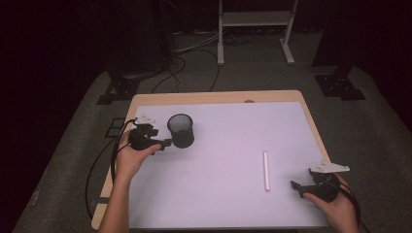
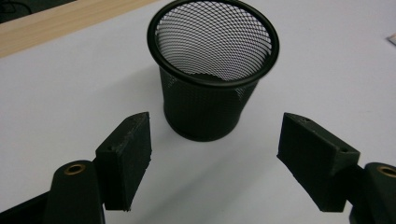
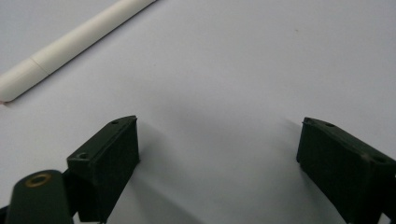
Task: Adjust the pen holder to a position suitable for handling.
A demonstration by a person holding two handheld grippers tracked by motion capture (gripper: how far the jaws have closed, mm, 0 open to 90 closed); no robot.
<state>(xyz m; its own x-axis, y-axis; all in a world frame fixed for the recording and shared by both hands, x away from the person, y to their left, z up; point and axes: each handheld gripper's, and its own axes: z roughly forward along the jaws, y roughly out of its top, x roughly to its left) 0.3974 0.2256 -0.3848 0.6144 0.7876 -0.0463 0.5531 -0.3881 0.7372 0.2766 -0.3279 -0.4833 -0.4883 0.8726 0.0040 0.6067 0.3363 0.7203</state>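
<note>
So your left tool [image 1: 167, 142] is sitting right up against the black mesh cup [image 1: 181, 130], which stands upright on the left part of the white sheet [image 1: 228, 145] covering the tabletop [image 1: 214, 97]. In the left gripper view the jaws are spread wide with nothing pinched; the cup [image 2: 210, 79] sits just ahead of them, apart from both pads, and you can see down through the mesh that it's empty.

Your right tool [image 1: 297, 188] is down at the near right corner of the sheet, jaws also released and gripping nothing. The white pen [image 1: 266, 170] lies flat just to its left, near but not touching. In the right gripper view the pen [image 3: 70, 44] crosses the upper left corner, off to the side of the jaws.

Nothing stands between cup and pen, they're well apart with bare sheet between. Behind the tabletop there's a white frame [image 1: 255, 29] on grey floor and cables [image 1: 194, 58] trailing around dark stands. No label or writing I can read on anything.
</note>
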